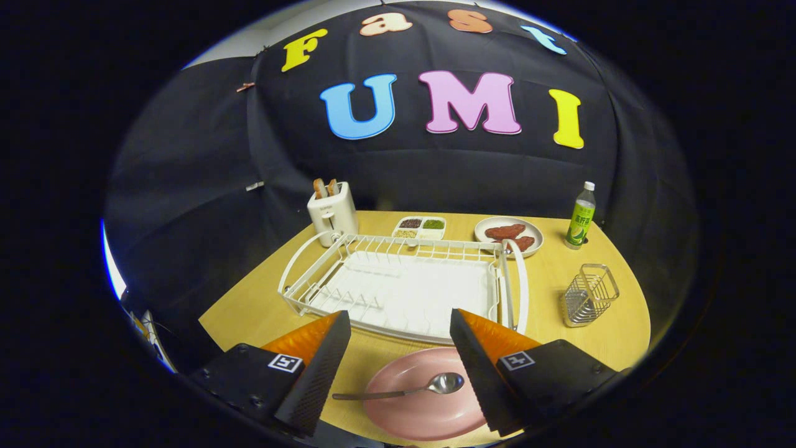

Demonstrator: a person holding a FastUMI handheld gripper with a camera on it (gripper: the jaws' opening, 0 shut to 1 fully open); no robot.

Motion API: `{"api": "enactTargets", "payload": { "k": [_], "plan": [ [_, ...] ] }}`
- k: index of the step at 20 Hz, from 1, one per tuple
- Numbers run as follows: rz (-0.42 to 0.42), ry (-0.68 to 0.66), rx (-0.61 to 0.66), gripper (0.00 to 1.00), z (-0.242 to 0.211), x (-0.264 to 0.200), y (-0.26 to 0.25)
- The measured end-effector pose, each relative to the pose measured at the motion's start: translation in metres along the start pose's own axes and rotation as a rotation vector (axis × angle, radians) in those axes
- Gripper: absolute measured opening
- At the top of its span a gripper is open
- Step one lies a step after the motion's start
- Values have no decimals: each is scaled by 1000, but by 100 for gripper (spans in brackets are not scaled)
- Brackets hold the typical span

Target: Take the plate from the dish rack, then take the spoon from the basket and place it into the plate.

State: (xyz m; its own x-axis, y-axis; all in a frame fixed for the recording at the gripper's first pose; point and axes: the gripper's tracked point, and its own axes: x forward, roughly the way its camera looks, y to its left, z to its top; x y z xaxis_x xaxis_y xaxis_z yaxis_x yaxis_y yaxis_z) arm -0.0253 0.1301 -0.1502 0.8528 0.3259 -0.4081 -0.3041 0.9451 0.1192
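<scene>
One spoon (404,390) in pink plate (429,414), jaws apart.

Staged kitchen-style booth, not a real home: black cloth wall (186,186) hangs behind a small wooden table (597,348). Kitchen props sit on it: toaster (333,211) with bread, white dish rack (404,286), sectioned snack tray (420,228), plate of meat (509,236), drink bottle (581,216), wire basket (589,294).

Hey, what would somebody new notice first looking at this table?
Probably the pink plate between the open gripper fingers, with the spoon lying in it. Beyond the fingers the white dish rack stands bare, and the wire basket sits apart beside it.
</scene>
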Motion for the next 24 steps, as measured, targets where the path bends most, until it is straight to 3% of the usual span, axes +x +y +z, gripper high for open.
{"api": "enactTargets", "payload": {
  "k": [6, 9, 11, 18, 24],
  "plan": [
    [-47, -178, 89, 98, 75, -44, -52],
    [-80, -216, 113, 98, 86, -59, -96],
    [-48, -207, 109, 98, 85, -61, -109],
    [107, -321, -89, 98, 98, -89, -111],
    [36, -398, -105, 98, 112, -106, -116]
  ]
}}
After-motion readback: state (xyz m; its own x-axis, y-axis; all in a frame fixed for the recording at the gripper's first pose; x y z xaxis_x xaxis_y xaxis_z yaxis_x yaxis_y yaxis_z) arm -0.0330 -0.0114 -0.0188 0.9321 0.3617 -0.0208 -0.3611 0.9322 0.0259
